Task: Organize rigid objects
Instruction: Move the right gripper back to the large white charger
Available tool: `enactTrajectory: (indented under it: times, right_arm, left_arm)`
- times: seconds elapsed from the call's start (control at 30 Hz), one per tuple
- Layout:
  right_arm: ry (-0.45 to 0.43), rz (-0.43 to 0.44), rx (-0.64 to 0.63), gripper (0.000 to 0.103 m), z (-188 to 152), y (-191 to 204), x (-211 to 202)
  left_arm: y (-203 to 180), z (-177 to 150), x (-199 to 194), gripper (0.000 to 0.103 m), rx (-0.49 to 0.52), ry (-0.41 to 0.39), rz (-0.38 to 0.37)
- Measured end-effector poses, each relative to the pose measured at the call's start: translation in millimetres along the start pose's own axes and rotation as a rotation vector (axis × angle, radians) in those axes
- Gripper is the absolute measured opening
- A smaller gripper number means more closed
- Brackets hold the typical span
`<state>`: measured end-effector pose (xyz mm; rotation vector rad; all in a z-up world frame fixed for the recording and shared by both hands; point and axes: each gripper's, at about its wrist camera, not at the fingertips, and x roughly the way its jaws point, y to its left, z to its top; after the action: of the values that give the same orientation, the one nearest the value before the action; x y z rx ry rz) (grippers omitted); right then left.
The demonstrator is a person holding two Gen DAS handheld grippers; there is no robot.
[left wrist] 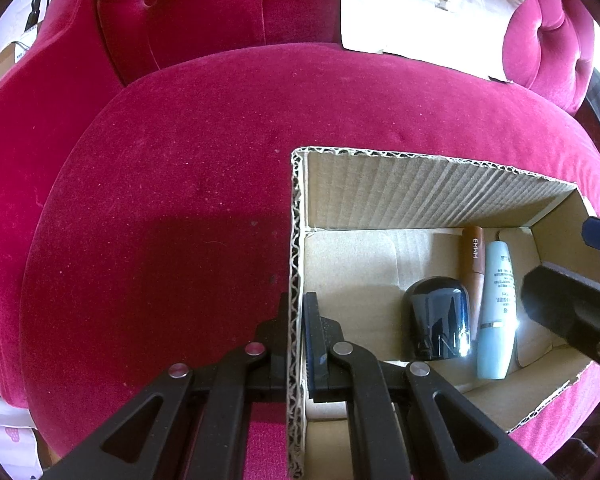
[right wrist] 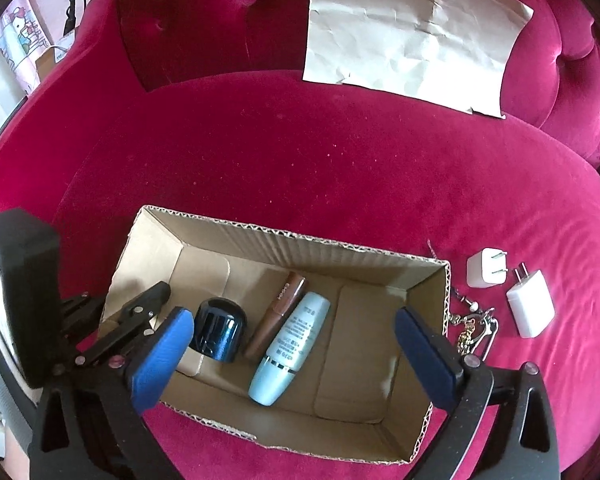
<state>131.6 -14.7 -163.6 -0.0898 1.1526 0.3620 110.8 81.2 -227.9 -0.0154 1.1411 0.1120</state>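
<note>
An open cardboard box [right wrist: 284, 240] sits on a pink velvet seat. Inside lie a dark blue dome-shaped cap [right wrist: 219, 334], a brown tube [right wrist: 278, 306] and a pale blue bottle [right wrist: 288, 348]; they also show in the left wrist view: cap [left wrist: 438, 322], tube [left wrist: 473, 264], bottle [left wrist: 496, 312]. My left gripper [left wrist: 296, 332] is shut on the box's left wall [left wrist: 296, 240]. My right gripper [right wrist: 296, 344] is open and empty, hovering over the box. Two white plug chargers [right wrist: 485, 268] [right wrist: 531, 304] lie right of the box.
A tangle of jewellery and a metal clip [right wrist: 474, 328] lies beside the box's right wall. A crumpled paper sheet [right wrist: 412, 28] leans on the seat back. The seat cushion [right wrist: 300, 152] spreads beyond the box.
</note>
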Motion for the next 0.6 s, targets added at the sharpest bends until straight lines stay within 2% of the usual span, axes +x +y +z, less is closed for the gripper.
enactTrajectory:
  times: [0.23,0.6]
  right_arm:
    - [0.001,0.001,0.037,0.103,0.7,-8.1,-4.4]
    - [-0.032,-0.053,0.075,0.103,3.3,-28.5,-23.1]
  left_arm:
    - [-0.7,-1.2,-0.3,0.005,0.001,-0.007,0.002]
    - [-0.4,-2.1,-0.4,0.005,0.003,-0.006,0.001]
